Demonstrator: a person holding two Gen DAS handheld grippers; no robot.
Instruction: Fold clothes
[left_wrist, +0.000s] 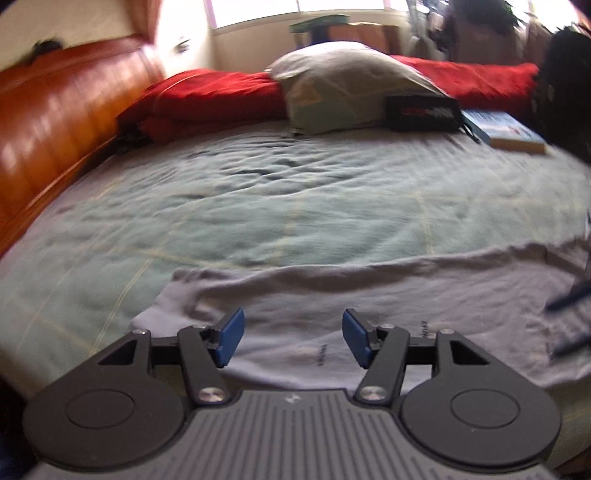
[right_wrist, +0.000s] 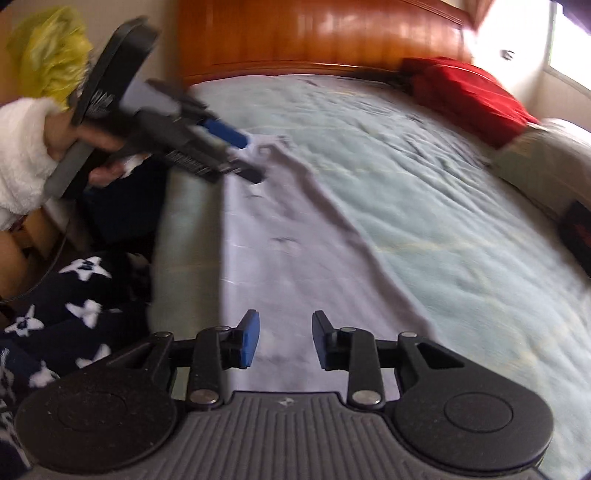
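A pale lilac-grey garment (left_wrist: 369, 295) lies on a pale green bedsheet (left_wrist: 258, 206) with thin yellow lines. Red blanket (left_wrist: 207, 96), glossy orange-brown headboard (left_wrist: 55, 110), blue pads (left_wrist: 231, 338) on black tongs.

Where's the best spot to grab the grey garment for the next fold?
Probably the far long edge of the grey garment, where it ends on the green bedsheet. It lies flat, so come down from above with open jaws and pinch that edge; the sleeve end suits the left gripper.

A: What does the person wear?
B: A fluffy white fleece sleeve (right_wrist: 22, 155) and dark navy trousers with white star shapes (right_wrist: 70, 306).
A: And the tools?
B: Black two-finger grippers with blue pads (left_wrist: 232, 338), silver screws (left_wrist: 211, 394), ribbed grey bodies (left_wrist: 291, 432).
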